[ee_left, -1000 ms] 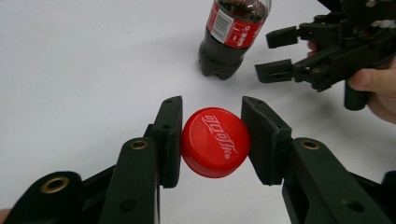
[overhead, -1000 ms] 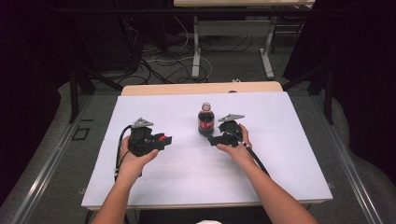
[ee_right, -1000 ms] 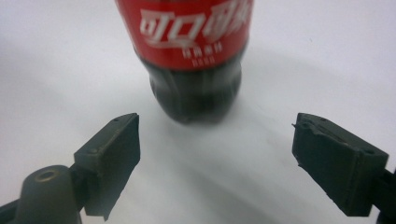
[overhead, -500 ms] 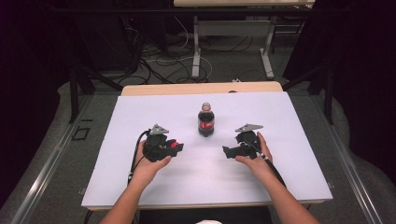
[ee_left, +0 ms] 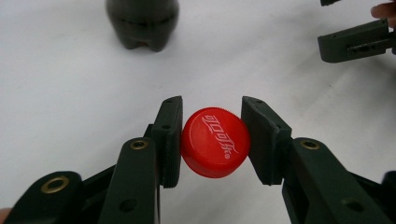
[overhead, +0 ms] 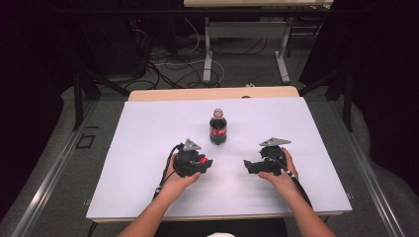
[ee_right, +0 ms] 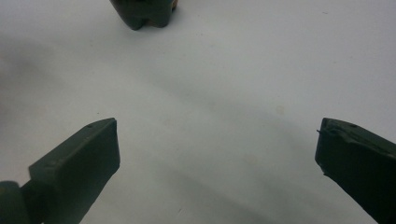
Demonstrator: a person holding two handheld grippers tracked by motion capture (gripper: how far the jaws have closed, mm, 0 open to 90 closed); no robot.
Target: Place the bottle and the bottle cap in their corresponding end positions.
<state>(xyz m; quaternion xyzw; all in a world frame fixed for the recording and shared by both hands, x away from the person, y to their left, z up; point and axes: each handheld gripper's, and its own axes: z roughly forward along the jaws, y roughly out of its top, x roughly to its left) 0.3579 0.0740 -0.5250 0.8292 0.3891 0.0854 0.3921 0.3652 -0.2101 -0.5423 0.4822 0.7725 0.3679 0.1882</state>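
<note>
Both your hands have pulled back toward you from the cola bottle [overhead: 218, 127], which now stands alone and upright at mid-table on the white sheet [overhead: 133, 148]. A second ago your right gripper [overhead: 250, 166] was right at the bottle; it now sits well clear, so the cap looks to be off and the unscrewing done, though the high view is too small to confirm a bare neck.

Your left gripper [ee_left: 212, 140] has its jaws nearly closed on the red cap [ee_left: 215, 142], one pad against each side of the rim, the printed top facing the camera. It hovers near the bottle's base.

Your right gripper's jaws stand wide apart with nothing between them, just the bare sheet below.
</note>
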